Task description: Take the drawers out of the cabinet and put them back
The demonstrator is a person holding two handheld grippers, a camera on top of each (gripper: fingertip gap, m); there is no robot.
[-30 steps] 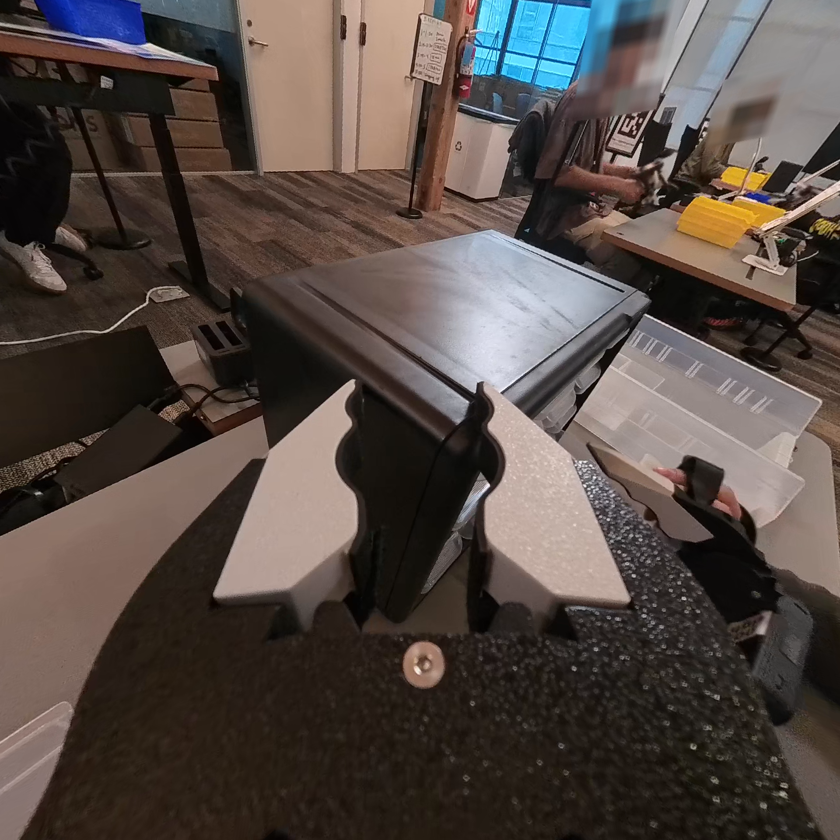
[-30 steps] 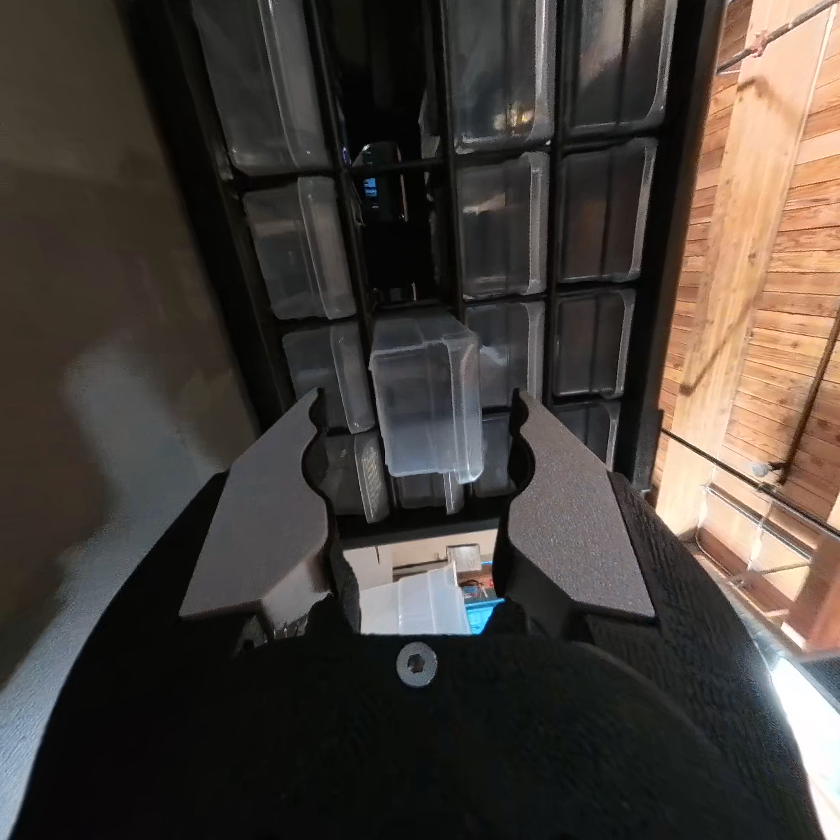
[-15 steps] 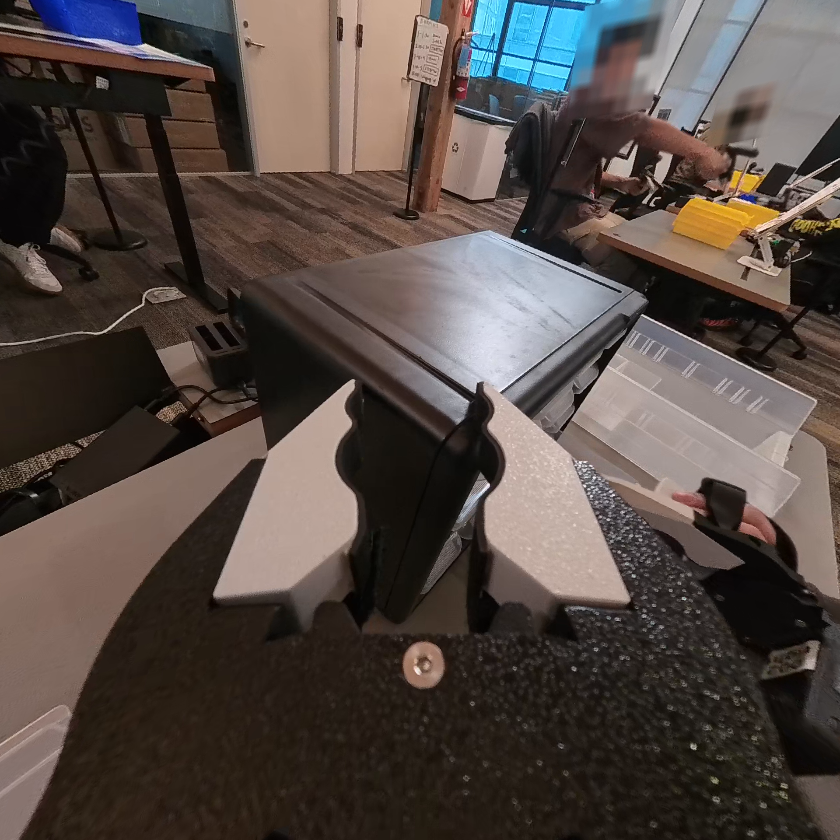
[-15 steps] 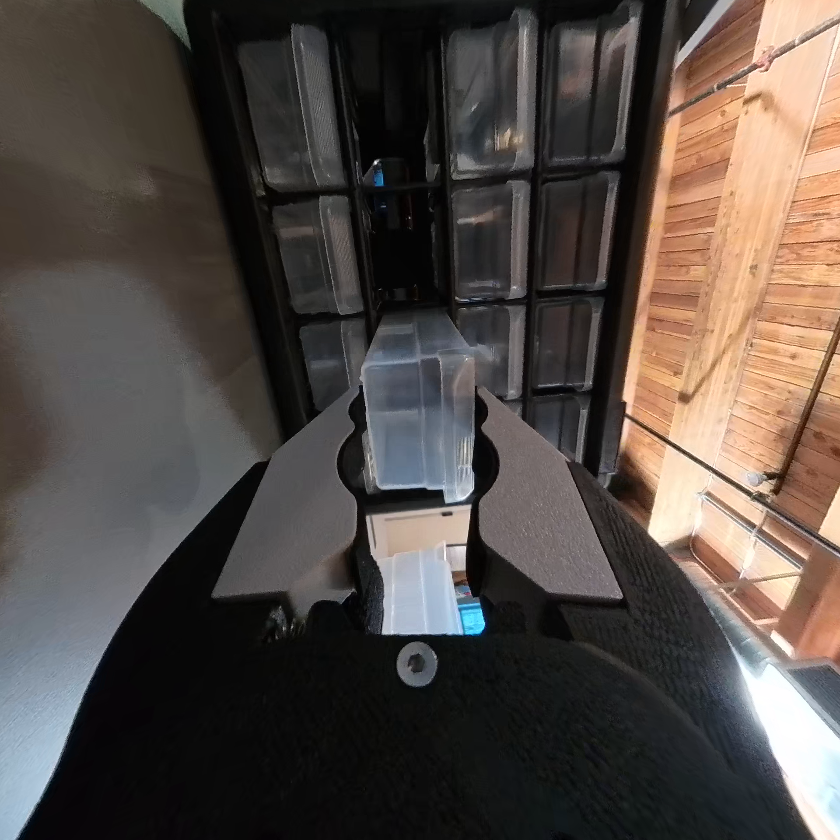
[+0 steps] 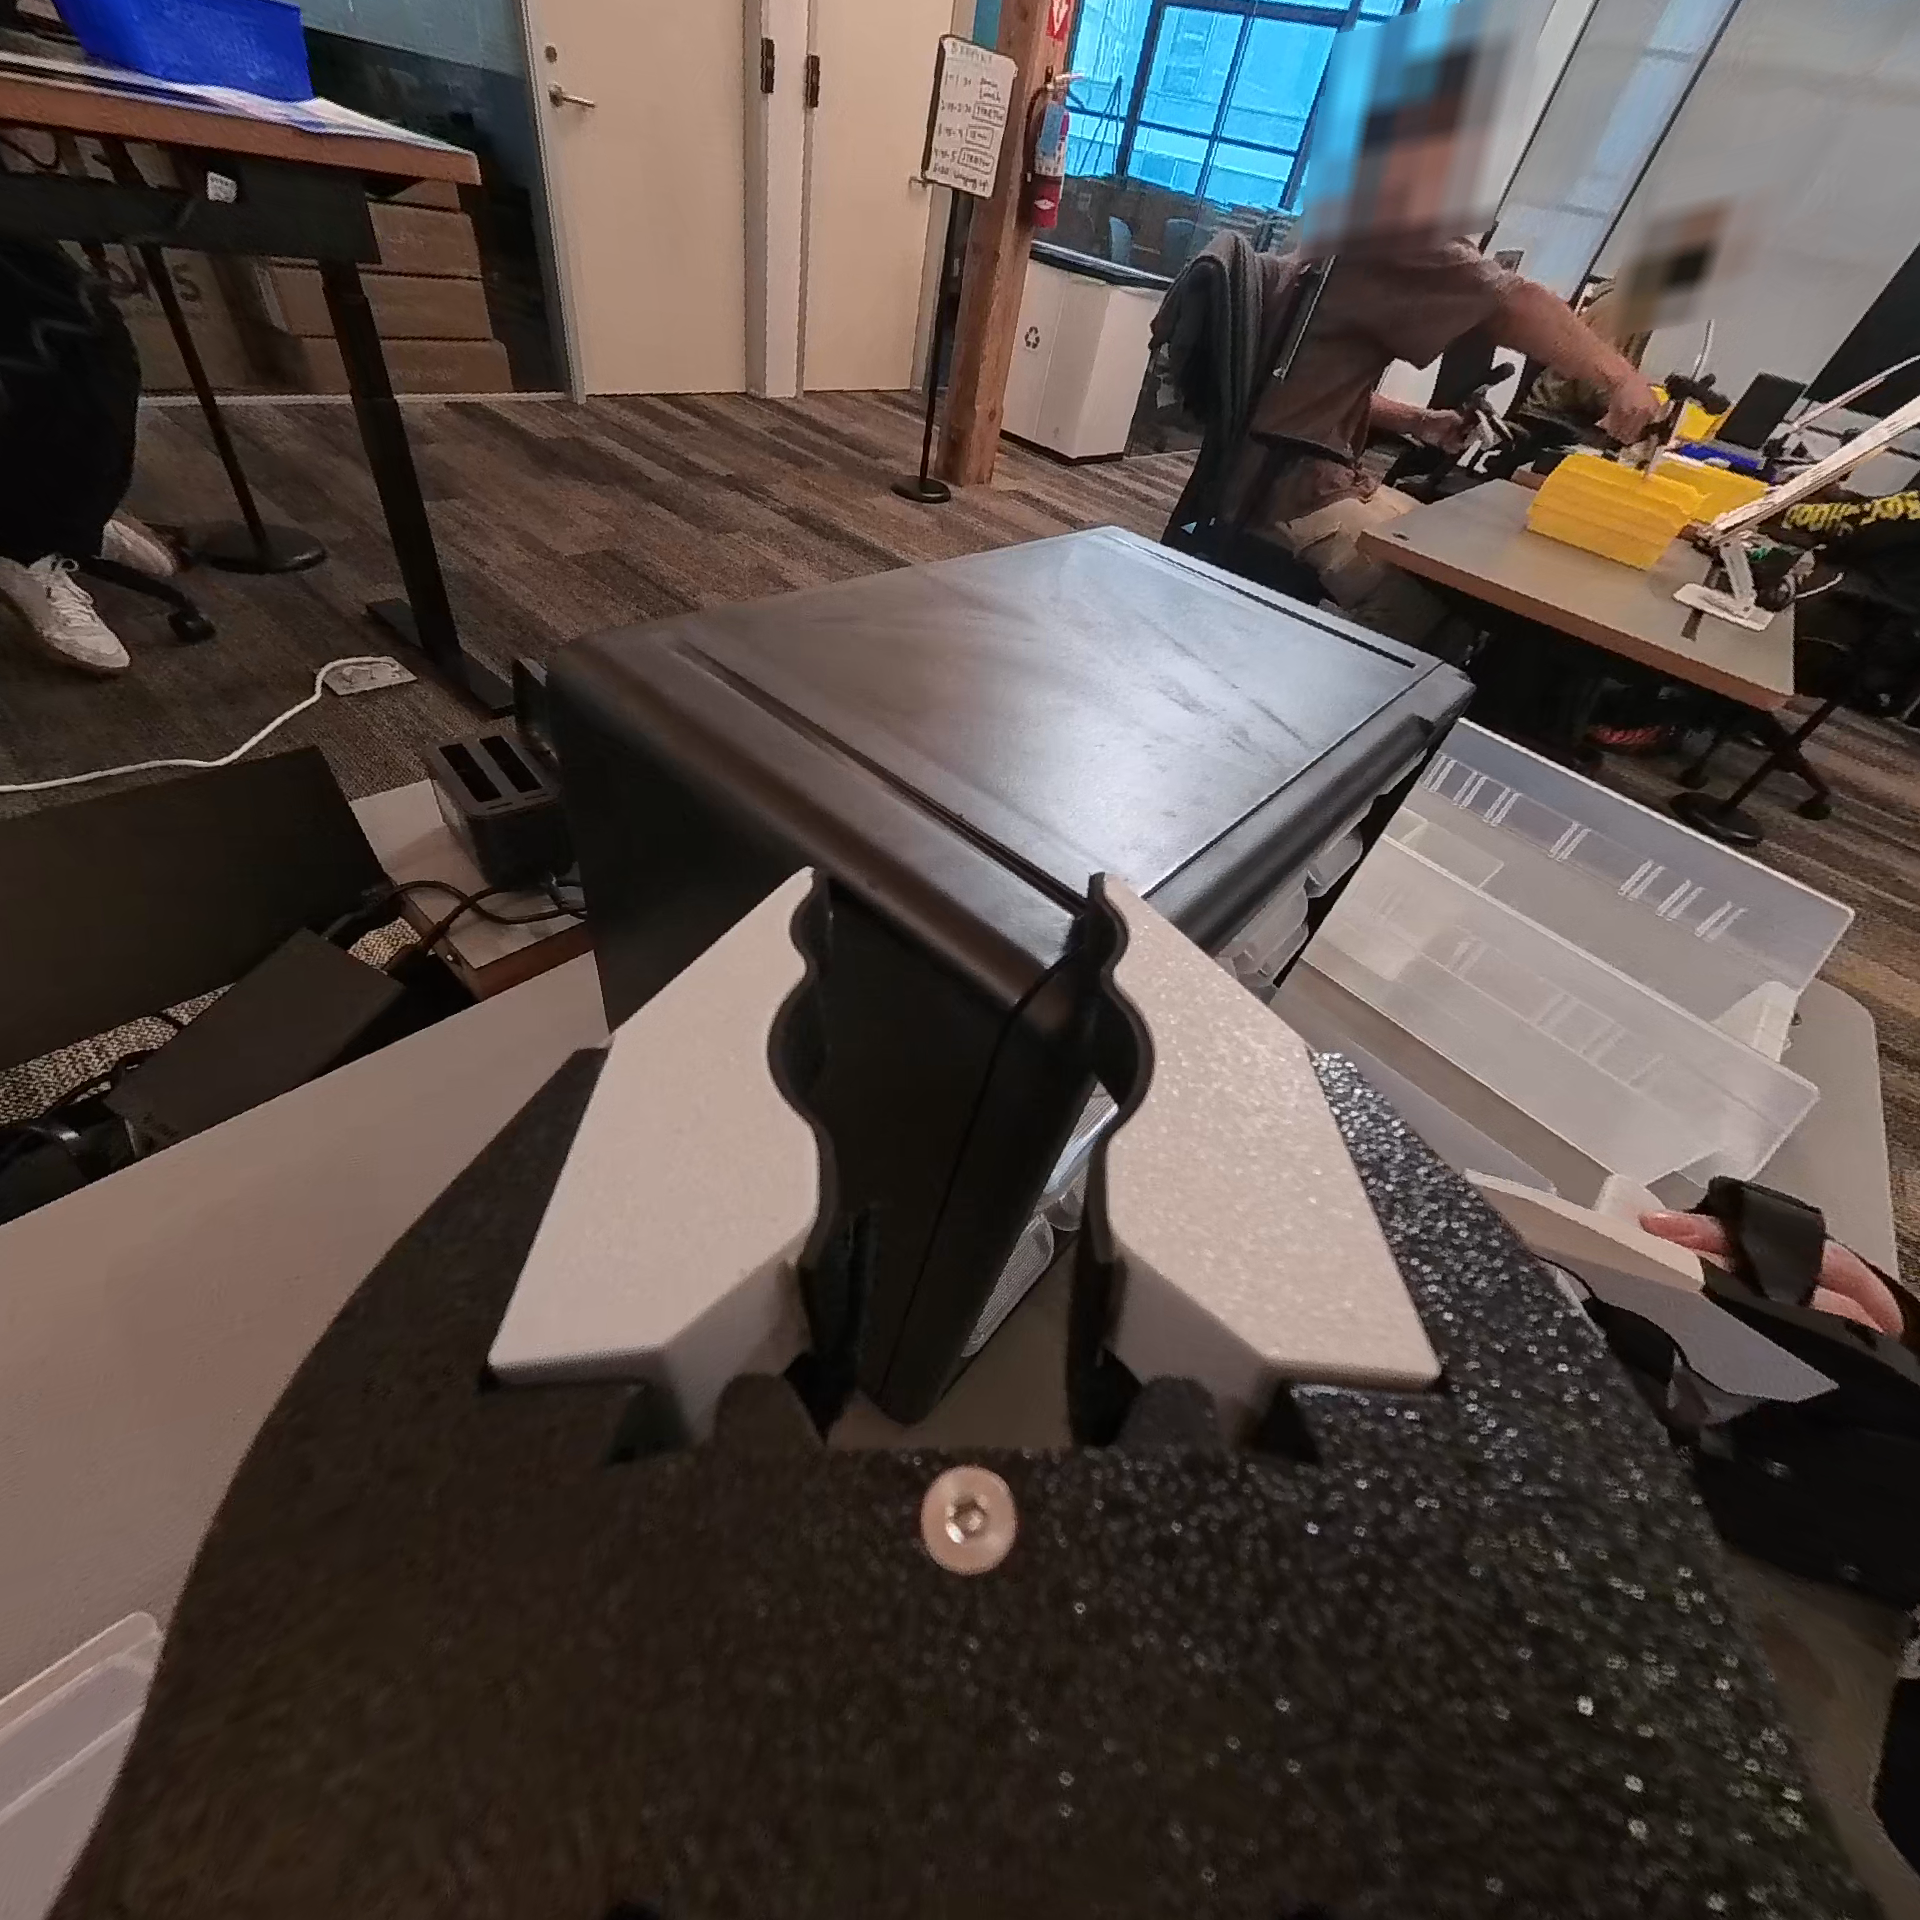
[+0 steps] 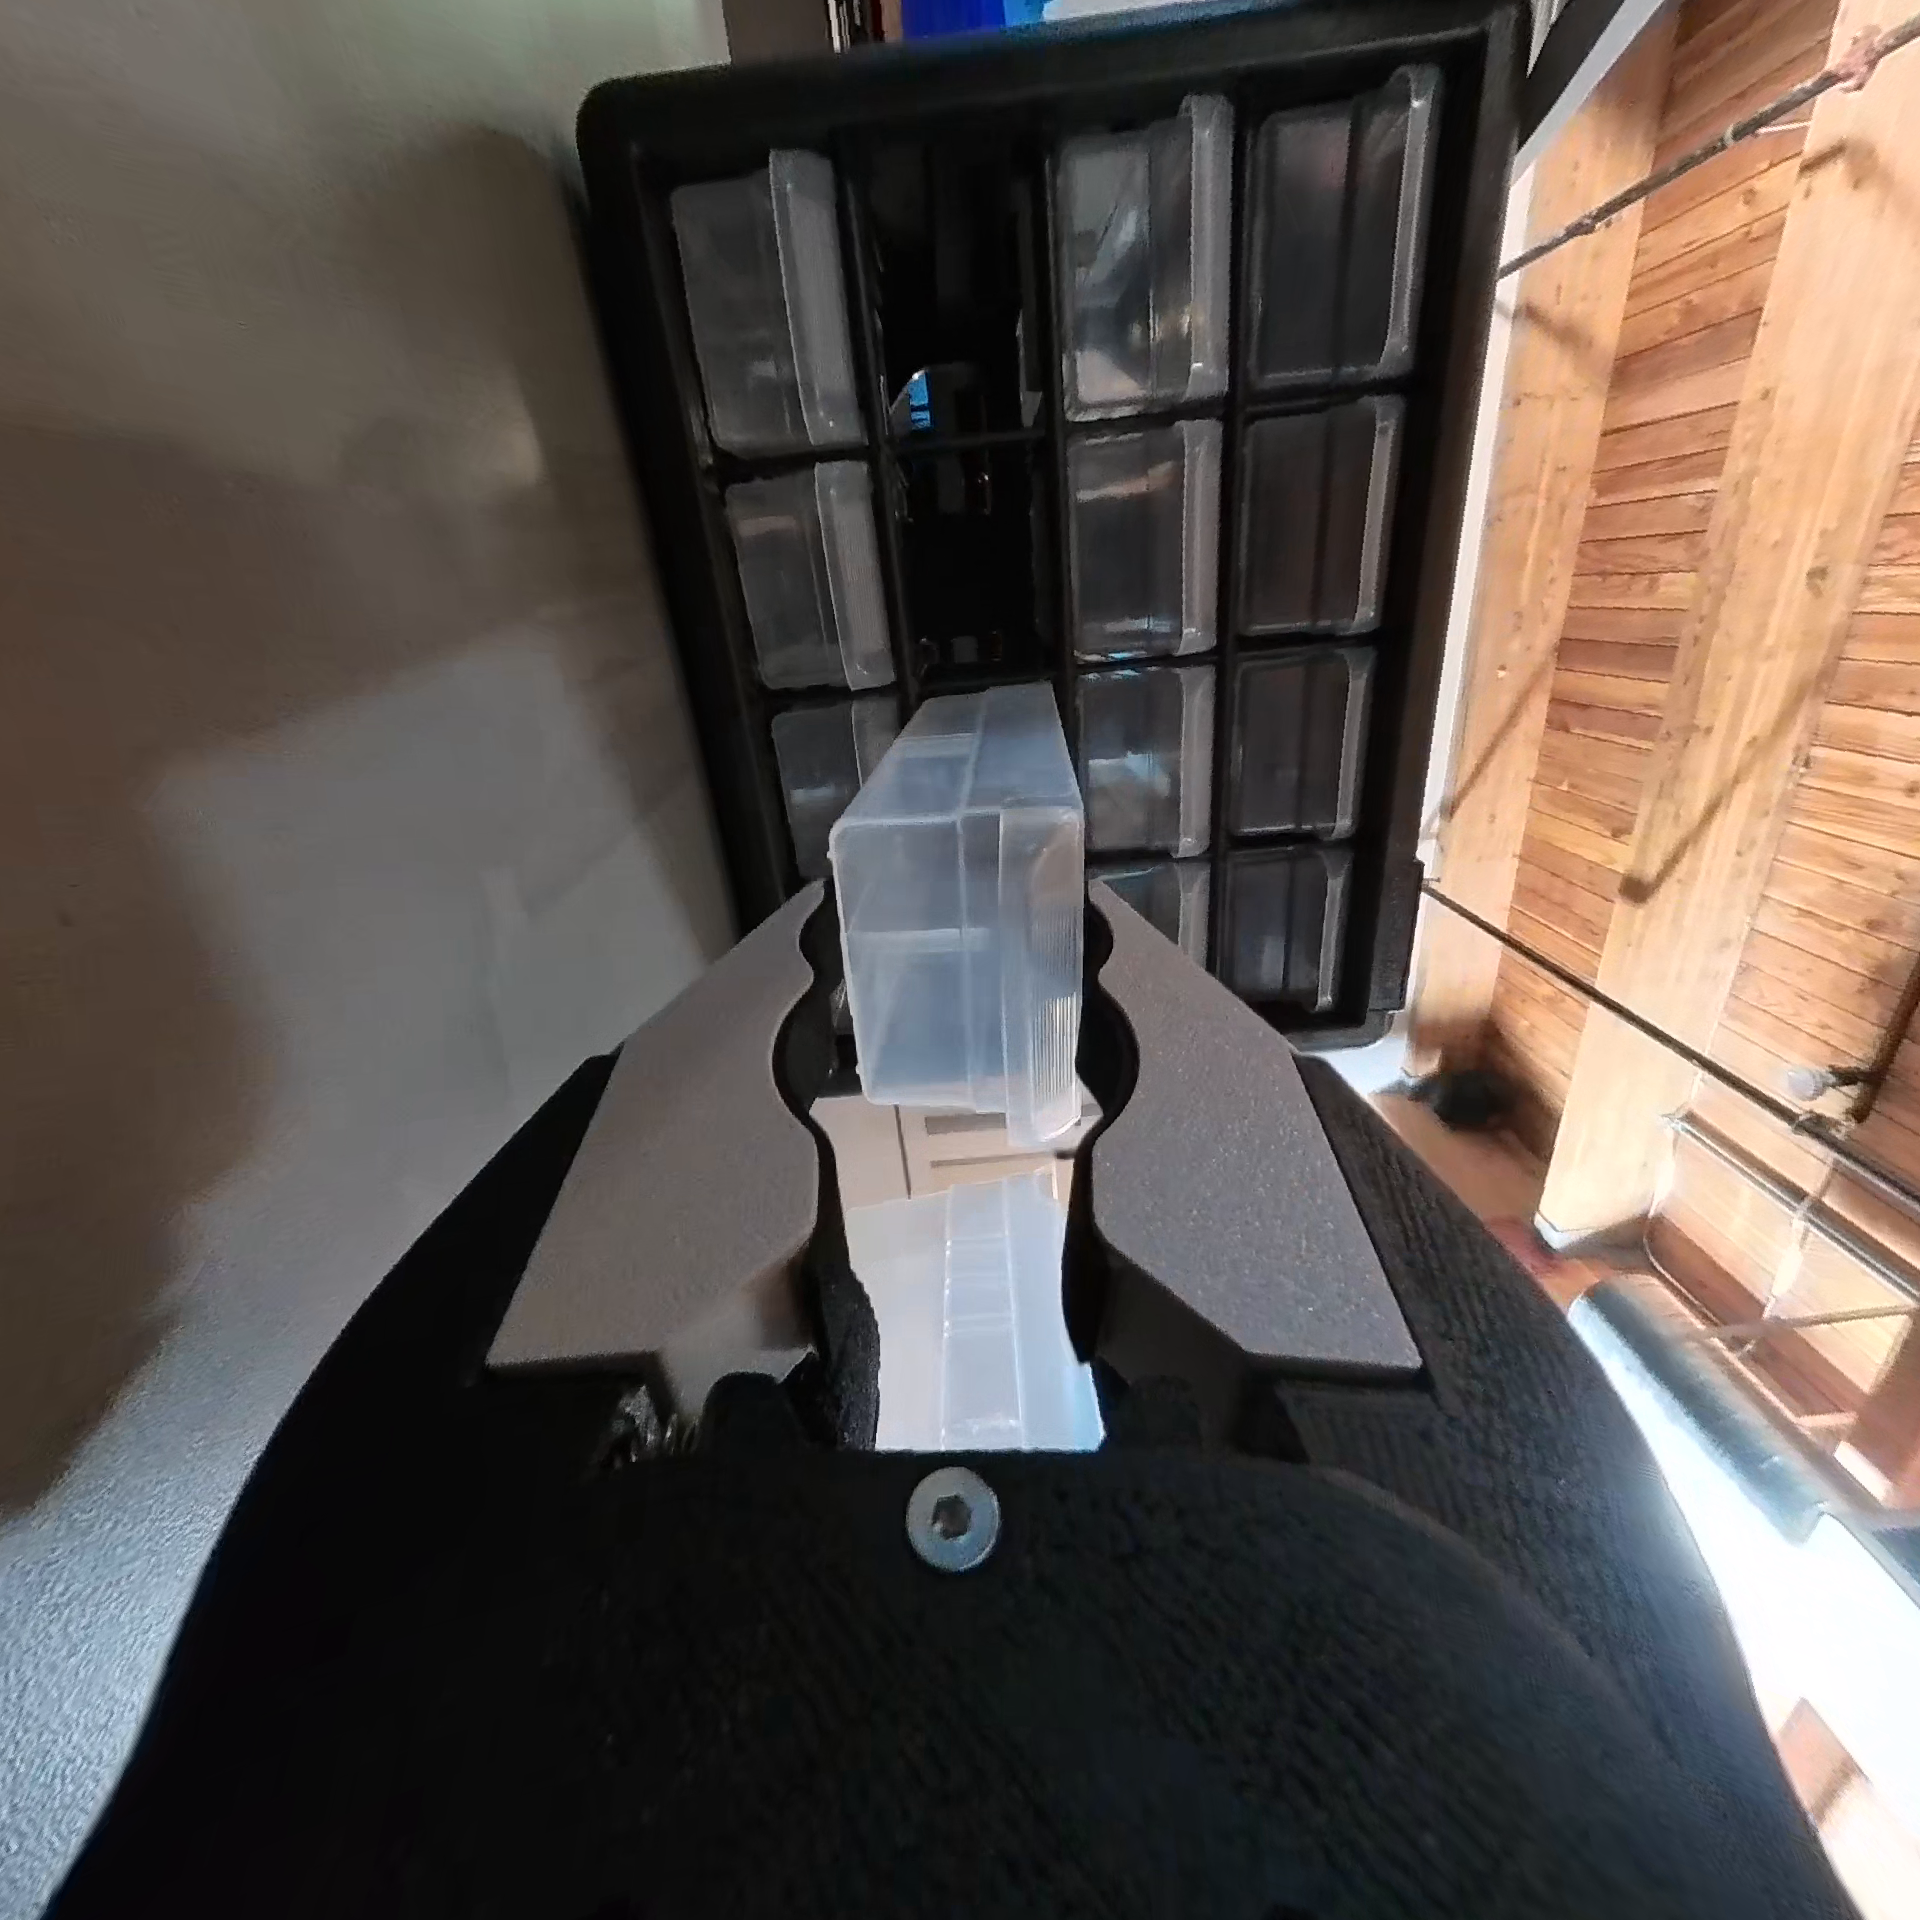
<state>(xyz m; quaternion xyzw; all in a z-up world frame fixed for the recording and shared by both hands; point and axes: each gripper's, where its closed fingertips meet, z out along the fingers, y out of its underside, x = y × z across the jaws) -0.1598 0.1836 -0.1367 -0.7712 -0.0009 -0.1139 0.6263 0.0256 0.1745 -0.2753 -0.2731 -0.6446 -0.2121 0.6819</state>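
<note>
- Left wrist view: my left gripper [image 5: 956,1081] clamps its pale fingers [image 5: 686,1174] on the near top corner of the black cabinet [image 5: 1039,707], which stands on a grey table [image 5: 208,1195].
- Right wrist view: my right gripper [image 6: 961,997] is closed around a clear drawer [image 6: 935,935], the dark fingers [image 6: 1226,1153] pressing its two sides.
- That drawer sticks most of the way out of the cabinet front, its rear end at the slot mouth.
- Two slots in the same column of the cabinet stand vacant; other clear drawers [image 6: 1138,281] sit seated around them.
- Just beside the cabinet, a large clear bin [image 5: 1558,987] rests on the table.
</note>
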